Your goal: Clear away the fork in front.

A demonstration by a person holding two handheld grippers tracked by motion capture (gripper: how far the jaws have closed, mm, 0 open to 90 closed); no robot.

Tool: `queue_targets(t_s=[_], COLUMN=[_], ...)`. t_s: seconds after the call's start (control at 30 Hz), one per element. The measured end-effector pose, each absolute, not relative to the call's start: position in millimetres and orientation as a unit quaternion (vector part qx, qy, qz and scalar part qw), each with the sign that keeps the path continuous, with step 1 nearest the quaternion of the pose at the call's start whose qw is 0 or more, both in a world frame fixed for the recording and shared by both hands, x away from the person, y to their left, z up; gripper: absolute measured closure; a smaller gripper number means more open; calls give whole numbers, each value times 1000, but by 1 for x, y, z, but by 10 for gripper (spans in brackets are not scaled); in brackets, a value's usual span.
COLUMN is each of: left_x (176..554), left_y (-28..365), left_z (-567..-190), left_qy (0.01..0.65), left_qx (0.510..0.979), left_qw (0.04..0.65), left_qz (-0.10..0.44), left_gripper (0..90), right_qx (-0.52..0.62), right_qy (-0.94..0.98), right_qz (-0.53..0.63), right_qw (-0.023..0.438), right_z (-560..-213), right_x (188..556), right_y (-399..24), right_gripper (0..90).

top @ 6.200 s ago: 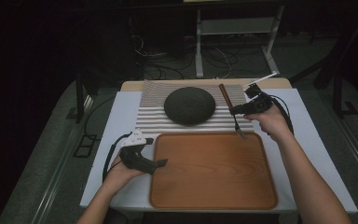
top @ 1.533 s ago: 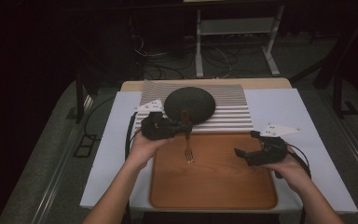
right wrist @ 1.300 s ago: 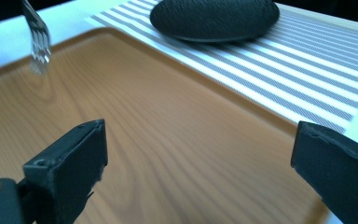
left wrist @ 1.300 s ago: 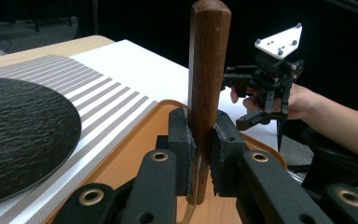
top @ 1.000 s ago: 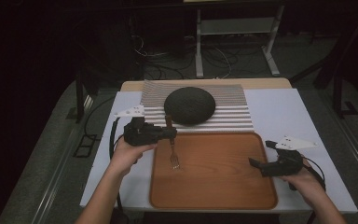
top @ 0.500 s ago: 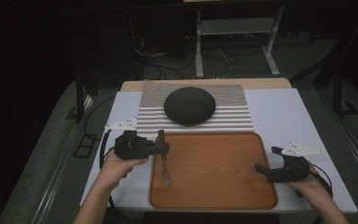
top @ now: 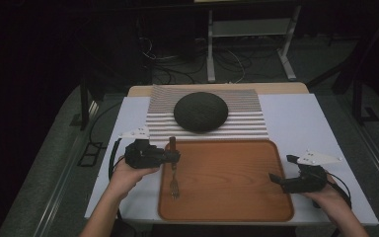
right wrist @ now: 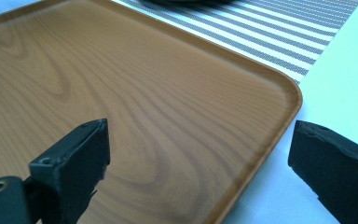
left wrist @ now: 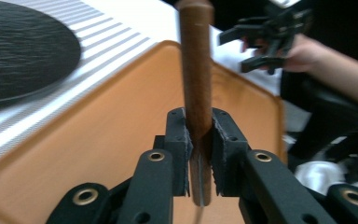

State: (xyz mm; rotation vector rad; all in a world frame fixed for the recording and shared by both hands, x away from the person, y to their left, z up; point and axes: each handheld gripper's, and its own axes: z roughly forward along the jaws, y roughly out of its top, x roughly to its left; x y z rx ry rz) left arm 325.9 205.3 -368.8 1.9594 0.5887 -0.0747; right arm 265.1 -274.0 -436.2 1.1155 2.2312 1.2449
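A fork (top: 174, 180) with a brown wooden handle (left wrist: 196, 70) points its tines toward me over the left side of the wooden tray (top: 237, 207). My left gripper (top: 175, 157) comes in from the left and is shut on the handle. Both pads (left wrist: 179, 140) still touch the handle, though the jaws have just been opening a little. The tines seem to rest on the tray, though I cannot tell for sure. My right gripper (top: 280, 168) hovers open at the tray's right edge. Nothing is between its jaws (right wrist: 198, 154), only tray wood (right wrist: 144, 93) below.
A dark round plate (top: 200, 112) sits on a striped placemat (top: 246, 123) behind the tray. A white cover (top: 301, 123) lies under both. The other hand and its gripper (left wrist: 261, 46) show far off in the left gripper view. Table edges are near both hands.
My left gripper has carried the fork toward me and to the left, down to the tray's left side. My right gripper has drifted slightly right and stays open.
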Motion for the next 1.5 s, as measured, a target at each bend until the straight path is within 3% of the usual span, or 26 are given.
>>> queue_targets(t_s=[0.4,0.93,1.27,1.5], left_x=[346,353,352,347], left_y=[196,172,172,161], left_z=[-401,-436,-435,-430], left_qy=[277,296,291,265], left_qx=[839,864,863,868], left_qw=[468,406,412,419], left_qz=[-12,-31,-25,-31], left_gripper=[660,623,654,796], right_qx=[392,384,383,382], right_qy=[792,798,799,800], right_qz=[433,428,427,427], right_qw=[176,178,179,180], right_z=[-438,-438,-438,-438], right_x=[266,266,266,267], right_y=[-272,-269,-269,-269], right_gripper=[61,61,61,62])
